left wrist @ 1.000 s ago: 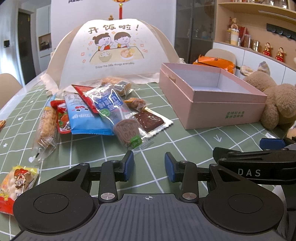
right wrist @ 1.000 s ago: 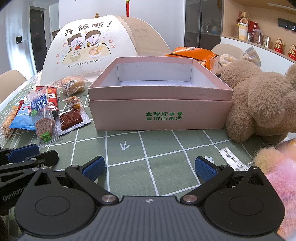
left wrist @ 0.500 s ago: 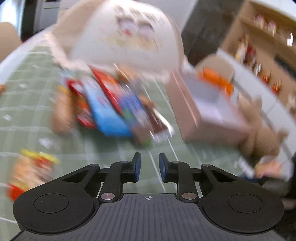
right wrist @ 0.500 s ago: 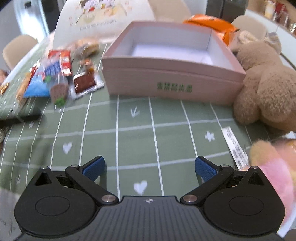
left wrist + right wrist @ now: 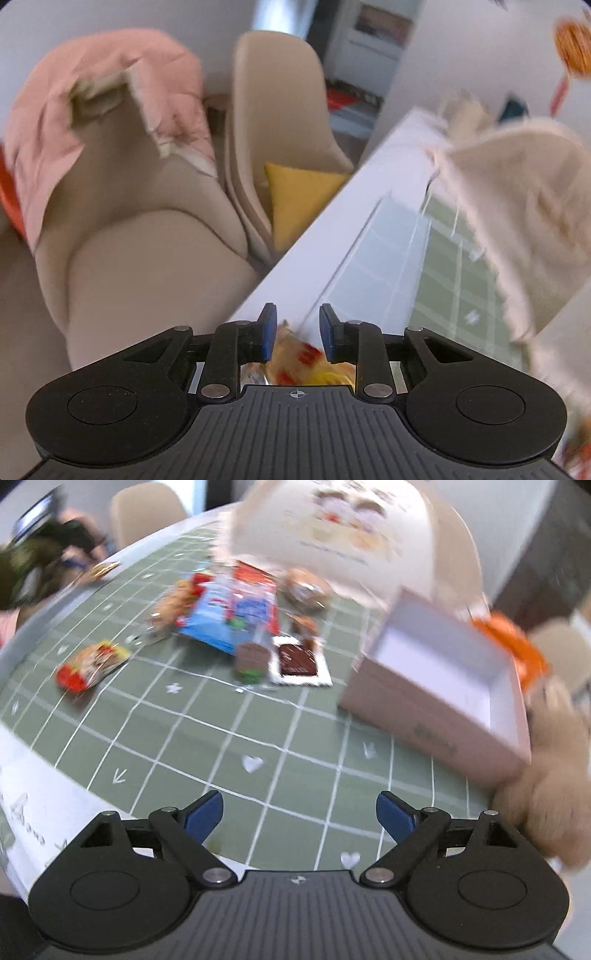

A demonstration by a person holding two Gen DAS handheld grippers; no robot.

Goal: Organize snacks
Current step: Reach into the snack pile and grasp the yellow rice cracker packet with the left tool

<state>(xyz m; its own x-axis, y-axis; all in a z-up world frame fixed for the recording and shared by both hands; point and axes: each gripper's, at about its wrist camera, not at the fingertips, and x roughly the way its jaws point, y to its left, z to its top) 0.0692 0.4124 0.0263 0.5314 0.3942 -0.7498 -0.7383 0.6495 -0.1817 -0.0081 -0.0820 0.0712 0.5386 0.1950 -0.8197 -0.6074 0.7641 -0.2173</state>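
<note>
Pink box [image 5: 443, 686] shows only from the right tool [image 5: 299, 812]; left view sees chairs [image 5: 147, 221].

A blurred yellow-and-red snack packet [image 5: 295, 360] sits low centre, mostly hidden behind the left gripper [image 5: 297, 332]; whether the pads press it is unclear.

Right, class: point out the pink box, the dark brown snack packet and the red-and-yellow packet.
pink box [image 5: 424, 716]: right wrist view, front wall.
dark brown snack packet [image 5: 297, 661]: right wrist view, its middle.
red-and-yellow packet [image 5: 92, 664]: right wrist view, its middle.
</note>
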